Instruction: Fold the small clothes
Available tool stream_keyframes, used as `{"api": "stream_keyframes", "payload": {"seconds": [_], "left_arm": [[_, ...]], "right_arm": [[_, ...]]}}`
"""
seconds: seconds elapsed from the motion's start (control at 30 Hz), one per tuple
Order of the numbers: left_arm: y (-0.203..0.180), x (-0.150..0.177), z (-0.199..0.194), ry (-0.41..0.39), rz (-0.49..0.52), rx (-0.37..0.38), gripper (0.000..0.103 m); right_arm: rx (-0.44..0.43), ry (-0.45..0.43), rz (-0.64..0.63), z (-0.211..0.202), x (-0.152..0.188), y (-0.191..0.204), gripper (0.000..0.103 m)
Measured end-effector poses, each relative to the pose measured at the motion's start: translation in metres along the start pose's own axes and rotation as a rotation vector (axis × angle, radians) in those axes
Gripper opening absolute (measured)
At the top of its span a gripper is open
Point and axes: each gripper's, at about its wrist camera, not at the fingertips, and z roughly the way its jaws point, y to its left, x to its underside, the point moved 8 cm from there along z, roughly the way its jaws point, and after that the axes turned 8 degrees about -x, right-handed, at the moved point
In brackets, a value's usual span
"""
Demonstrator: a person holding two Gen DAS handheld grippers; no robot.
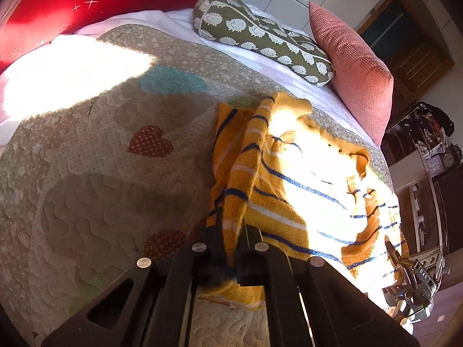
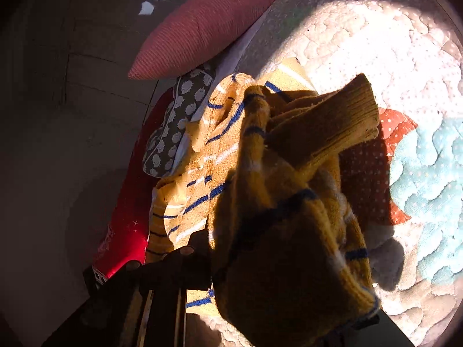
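Nearby, left gripper [image 1: 231,248] is pinching the yellow striped sweater [image 1: 289,173] by a bunched edge, right gripper [image 2: 231,260] is clamping a lifted fold, seemingly spreading it across the quilt [image 1: 101,159] before folding, pillows [image 1: 353,66] lying beyond.

In the right wrist view a bunched fold of the yellow striped sweater [image 2: 289,202] drapes over the right claw [image 2: 231,260], hiding its far finger and the gap between them, so whether it presses the knit cannot be told. The left claw [image 1: 231,248] has its tips buried in the sweater's edge. The red cushion [image 1: 86,5] is cut off by the picture's edge. The shelf clutter [image 1: 434,150] is too small to tell apart
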Motion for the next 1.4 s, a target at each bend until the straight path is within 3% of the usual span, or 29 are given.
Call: {"api": "stream_keyframes", "payload": {"seconds": [0.27,0.5,0.6,0.7,0.77,0.9,1.07,1.13,1.17,1.27,1.3,1.33,1.4], "left_arm": [[0.023,0.029,-0.057,-0.033,-0.006,0.001,0.004],[0.056,0.093,-0.084,-0.006,-0.049,-0.004,0.004],[0.071,0.122,-0.076,0.027,-0.034,-0.062,0.008],[0.091,0.136,-0.078,0.033,-0.050,-0.072,0.015],[0.106,0.141,-0.089,0.006,-0.082,-0.075,0.033],[0.132,0.152,-0.116,-0.078,-0.124,-0.144,0.036],[0.126,0.160,-0.137,-0.138,-0.061,-0.209,0.036],[0.122,0.162,-0.145,-0.166,-0.040,-0.220,0.039],[0.121,0.162,-0.148,-0.177,-0.032,-0.225,0.044],[0.119,0.161,-0.153,-0.197,-0.023,-0.233,0.045],[0.119,0.161,-0.154,-0.198,-0.023,-0.229,0.045],[0.120,0.162,-0.155,-0.198,-0.026,-0.227,0.045],[0.123,0.163,-0.157,-0.199,-0.032,-0.220,0.045]], "right_arm": [[-0.066,0.063,-0.037,-0.028,0.033,0.039,0.019],[-0.084,0.113,-0.019,-0.080,0.085,0.025,0.019],[0.037,0.155,-0.109,-0.094,0.110,0.008,0.025],[0.168,0.164,-0.188,-0.115,0.121,-0.002,0.034],[0.195,0.139,-0.239,-0.135,0.121,0.007,0.039],[0.274,0.040,-0.348,-0.163,0.100,0.032,0.045],[0.332,0.056,-0.594,-0.112,0.086,0.096,0.046],[0.274,0.028,-0.627,-0.089,0.078,0.121,0.046],[0.236,0.060,-0.619,-0.067,0.077,0.128,0.046],[0.171,0.314,-0.477,0.004,0.091,0.103,0.046],[0.184,0.383,-0.424,0.021,0.096,0.085,0.046],[0.236,0.414,-0.398,0.033,0.094,0.065,0.045],[0.339,0.361,-0.428,0.040,0.067,0.040,0.044]]}}
